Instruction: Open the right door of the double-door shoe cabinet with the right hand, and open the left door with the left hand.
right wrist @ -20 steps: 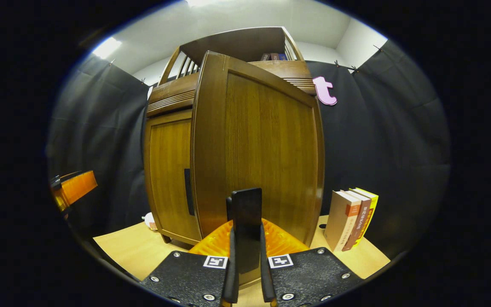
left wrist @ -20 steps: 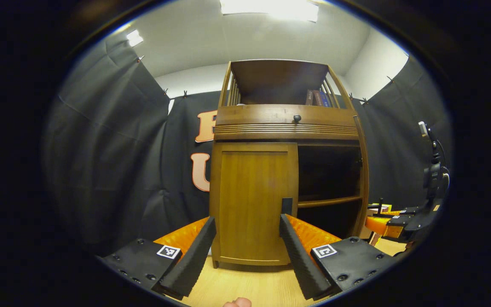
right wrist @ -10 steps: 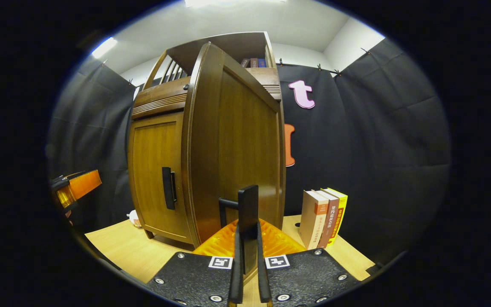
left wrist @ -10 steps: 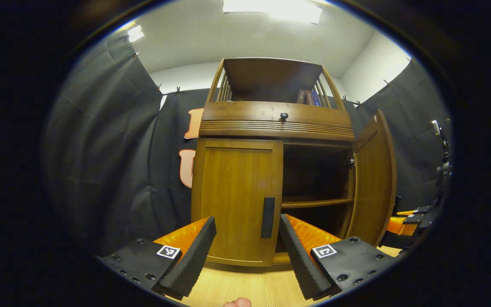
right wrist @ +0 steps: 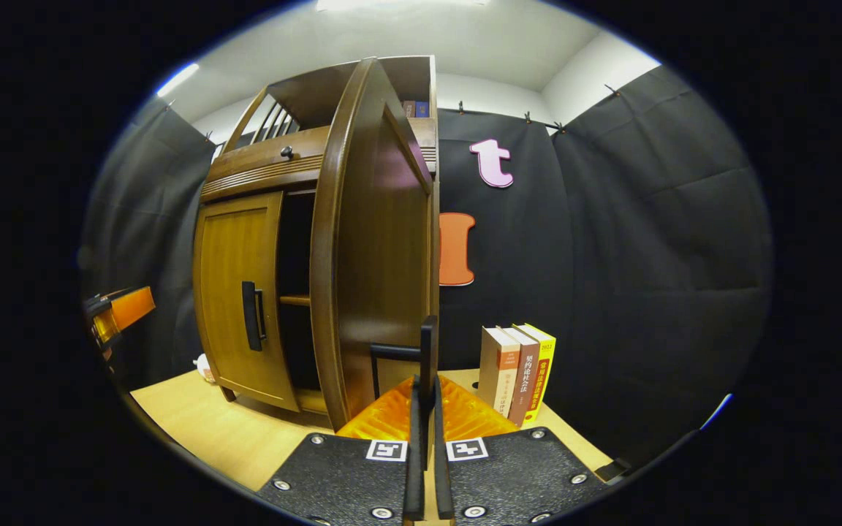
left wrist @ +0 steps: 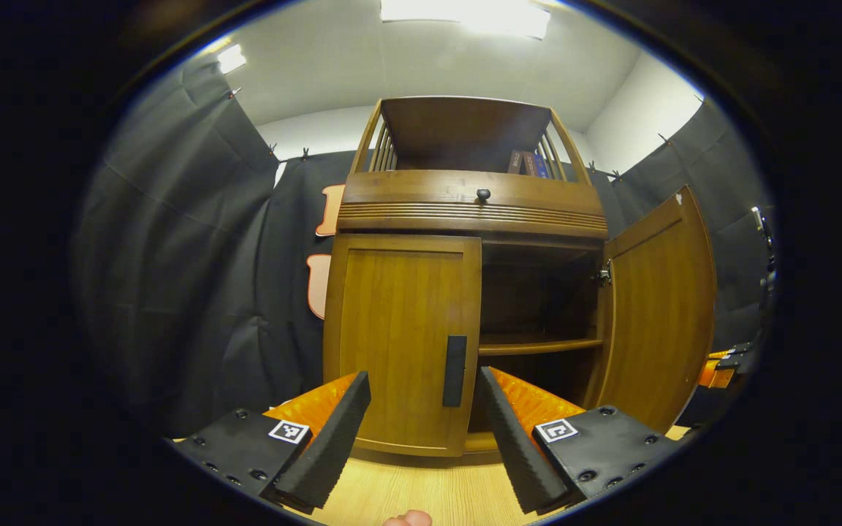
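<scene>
The right door of the brown wooden double-door shoe cabinet is now swung well out from the front, where a second ago it was seen nearly edge-on from the left gripper view and half a second ago only part open. In the right gripper view this door is turned almost edge-on, and more of the dark interior and a wooden inner shelf is exposed than before. The right gripper is closed on the flat black bar handle of the right door, with both fingers pressed against it, and has been carried round with the door. The first half of the task is judged nearly or fully done.

The left door is shut flush against the cabinet front, unchanged across the three moments. Its black vertical handle is framed between the spread fingers of the left gripper, which is held open and short of contact; the handle has been brought more squarely into that gap than a second ago. The next step is judged to be an advance of the left gripper onto this handle.

A row of upright books is stood on the pale wooden floor just beside the open door; a wider swing could bring the door close to them.
</scene>
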`<state>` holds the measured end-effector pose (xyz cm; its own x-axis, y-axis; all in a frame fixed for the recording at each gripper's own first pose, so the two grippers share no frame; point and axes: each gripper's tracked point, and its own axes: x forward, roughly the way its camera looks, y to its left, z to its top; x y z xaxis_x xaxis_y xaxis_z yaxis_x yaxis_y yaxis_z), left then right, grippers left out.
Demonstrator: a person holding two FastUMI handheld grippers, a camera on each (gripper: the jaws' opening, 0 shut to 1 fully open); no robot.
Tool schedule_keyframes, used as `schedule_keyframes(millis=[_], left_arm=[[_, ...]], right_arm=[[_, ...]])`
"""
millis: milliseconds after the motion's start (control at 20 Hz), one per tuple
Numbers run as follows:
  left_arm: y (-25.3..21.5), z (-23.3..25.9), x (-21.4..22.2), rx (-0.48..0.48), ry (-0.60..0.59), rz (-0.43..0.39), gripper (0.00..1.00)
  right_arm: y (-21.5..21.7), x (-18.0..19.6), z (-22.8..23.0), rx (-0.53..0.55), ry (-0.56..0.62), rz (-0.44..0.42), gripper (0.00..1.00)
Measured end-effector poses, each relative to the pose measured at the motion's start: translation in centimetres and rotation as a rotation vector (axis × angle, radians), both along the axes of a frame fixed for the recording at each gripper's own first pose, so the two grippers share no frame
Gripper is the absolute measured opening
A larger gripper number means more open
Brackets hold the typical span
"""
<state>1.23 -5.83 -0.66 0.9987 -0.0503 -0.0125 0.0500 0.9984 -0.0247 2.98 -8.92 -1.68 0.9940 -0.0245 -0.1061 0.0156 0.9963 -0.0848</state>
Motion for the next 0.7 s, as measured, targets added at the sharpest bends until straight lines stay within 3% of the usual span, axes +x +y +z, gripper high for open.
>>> schedule_keyframes(millis=[100, 150, 700], left_arm=[[-0.1, 0.0, 0.2, 0.004, 0.002, 0.003, 0.98], [-0.2, -0.1, 0.2, 0.007, 0.003, 0.005, 0.98], [0.0, -0.4, -0.2, 0.026, 0.013, 0.038, 0.97]], right_arm=[[-0.5, 0.0, 0.0, 0.021, 0.004, 0.017, 0.10], [-0.8, 0.0, 0.0, 0.025, 0.004, 0.026, 0.05], [-4.3, 0.2, 0.1, 0.065, 0.018, 0.156, 0.05]])
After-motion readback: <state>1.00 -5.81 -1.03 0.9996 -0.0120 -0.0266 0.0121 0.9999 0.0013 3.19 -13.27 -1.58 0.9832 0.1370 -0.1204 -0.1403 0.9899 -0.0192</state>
